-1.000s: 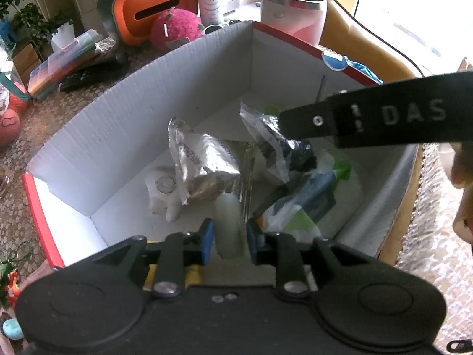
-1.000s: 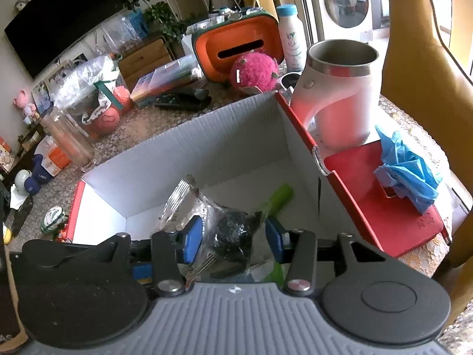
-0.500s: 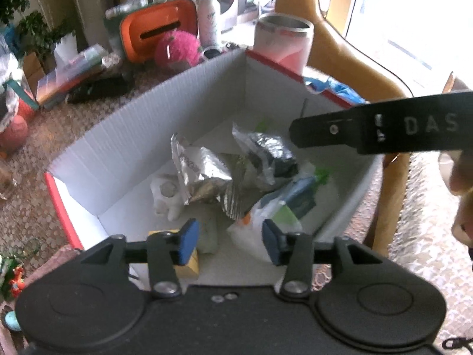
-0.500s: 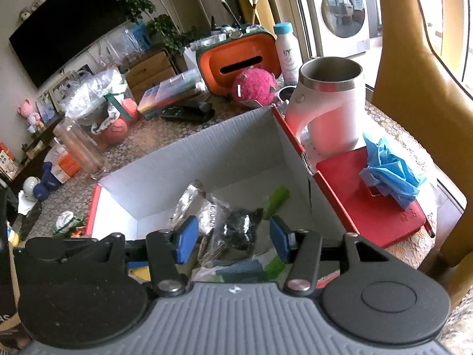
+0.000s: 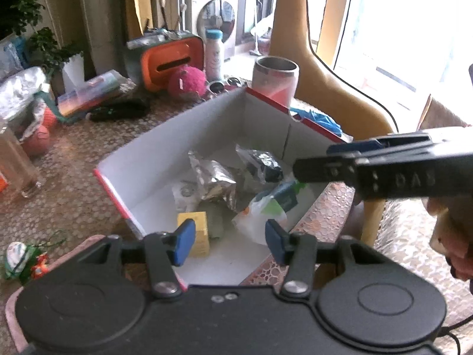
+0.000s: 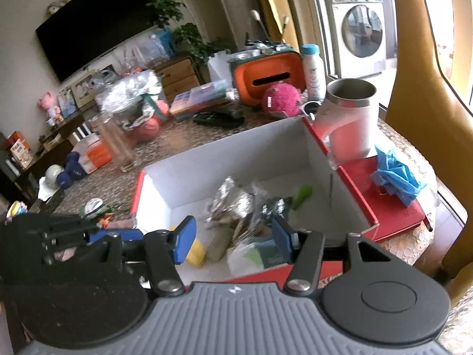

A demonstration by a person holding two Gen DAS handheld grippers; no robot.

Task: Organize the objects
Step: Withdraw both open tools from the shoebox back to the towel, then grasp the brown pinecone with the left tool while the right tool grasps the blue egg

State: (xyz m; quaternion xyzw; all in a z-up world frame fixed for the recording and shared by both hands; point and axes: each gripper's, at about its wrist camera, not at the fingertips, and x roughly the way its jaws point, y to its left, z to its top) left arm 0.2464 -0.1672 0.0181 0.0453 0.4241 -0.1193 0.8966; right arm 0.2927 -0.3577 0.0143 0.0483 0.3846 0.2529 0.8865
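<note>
My left claw (image 5: 230, 242) and right claw (image 6: 233, 241): jaws just been opening, nothing between. Below, corrugated white box (image 5: 177, 136) holds crinkled foil pouch (image 5: 214, 179), yellow carton (image 5: 193, 230).

Daylight pours in from the window (image 5: 408, 38) on the right and blows that corner out to plain white glare, with a pale haze washing over the yellow chair back (image 5: 322, 88). The far left corner of the room sits dim, and the television (image 6: 97, 32) reads as a flat black slab. Inside the cardboard box (image 5: 189, 136) the white walls are evenly lit with soft shadow along the near side. The foil packet (image 6: 233, 207) smears with motion blur in the right wrist view. Straight edges bow toward both frames' rims, and the corners vignette dark.
</note>
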